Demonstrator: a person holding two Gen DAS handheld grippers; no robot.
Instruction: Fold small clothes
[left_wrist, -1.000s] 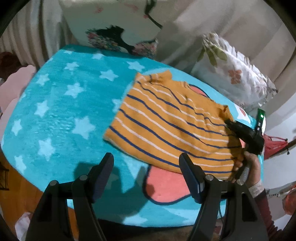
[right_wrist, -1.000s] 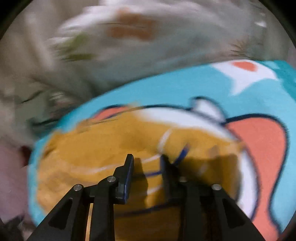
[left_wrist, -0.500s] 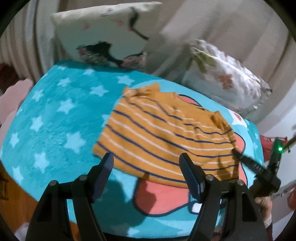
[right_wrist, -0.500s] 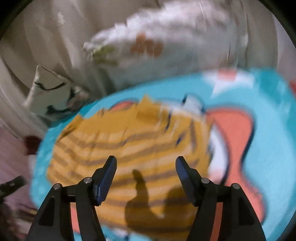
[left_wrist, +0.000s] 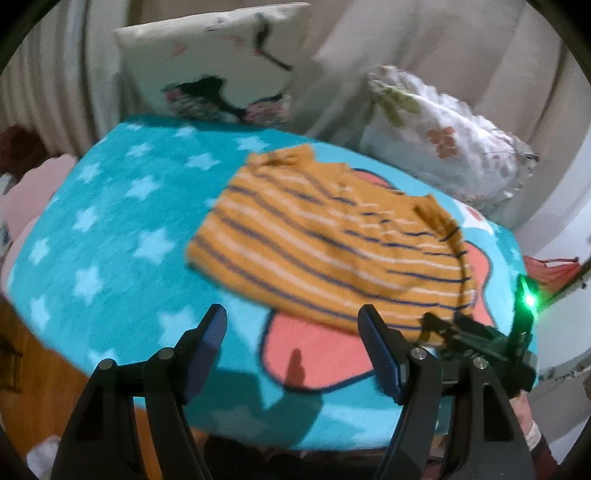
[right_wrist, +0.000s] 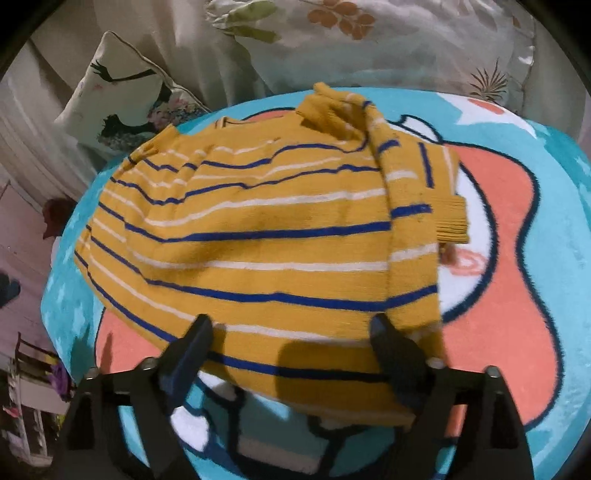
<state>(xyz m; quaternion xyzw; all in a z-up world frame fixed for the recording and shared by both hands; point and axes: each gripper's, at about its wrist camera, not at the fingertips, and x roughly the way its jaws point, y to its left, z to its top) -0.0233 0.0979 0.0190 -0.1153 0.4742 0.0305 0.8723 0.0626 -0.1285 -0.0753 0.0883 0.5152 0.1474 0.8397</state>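
Note:
A small mustard-yellow sweater with blue and white stripes (left_wrist: 325, 240) lies spread on a turquoise star blanket (left_wrist: 110, 236). One sleeve is folded in over its right side (right_wrist: 413, 192). My left gripper (left_wrist: 291, 343) is open and empty, above the blanket's near edge, short of the sweater's hem. My right gripper (right_wrist: 291, 343) is open over the sweater's near hem (right_wrist: 295, 280), holding nothing; it also shows at the lower right of the left wrist view (left_wrist: 476, 336).
Two printed pillows (left_wrist: 221, 62) (left_wrist: 443, 144) lean against a curtain behind the blanket. A coral and white cartoon figure (right_wrist: 491, 266) is printed on the blanket. Wooden floor (left_wrist: 33, 373) shows at lower left.
My right gripper opened, let go of the sweater's sleeve and pulled back toward the near hem. My left gripper drew back slightly. The sleeve now lies folded over the sweater.

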